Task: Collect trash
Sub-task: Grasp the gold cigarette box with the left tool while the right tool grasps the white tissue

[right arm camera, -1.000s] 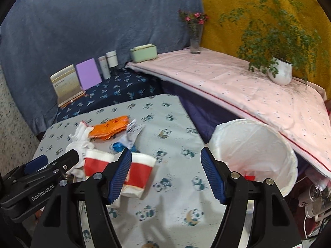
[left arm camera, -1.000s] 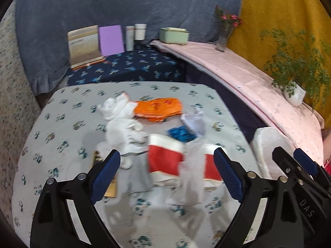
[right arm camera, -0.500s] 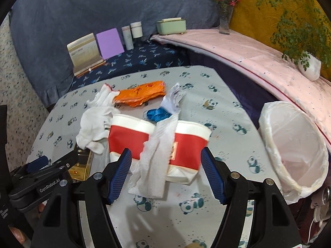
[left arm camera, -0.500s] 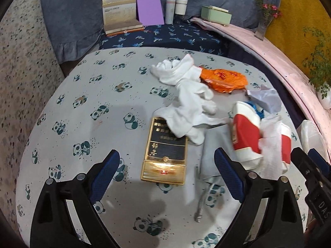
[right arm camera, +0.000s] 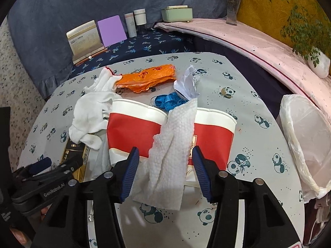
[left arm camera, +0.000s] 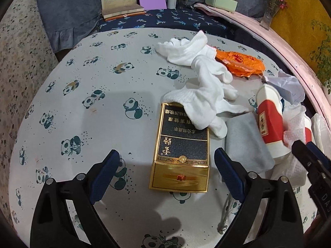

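While the left gripper (left arm camera: pixel 165 171) stands open astride the gold box (left arm camera: pixel 180 155) on the panda-print table (left arm camera: pixel 82 78), the right gripper (right arm camera: pixel 164 169) is closing about a paper towel (right arm camera: pixel 171 144) draped over the red-and-white carton (right arm camera: pixel 132 132), apparently not yet pinched; the lined bin (right arm camera: pixel 306 136) stands rightmost.

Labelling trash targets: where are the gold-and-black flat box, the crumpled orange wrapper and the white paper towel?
Gold-and-black flat box (left arm camera: pixel 182 144): left wrist view, black face.
Crumpled orange wrapper (right arm camera: pixel 146 77): right wrist view, middle.
White paper towel (right arm camera: pixel 173 144): right wrist view, centre fold.
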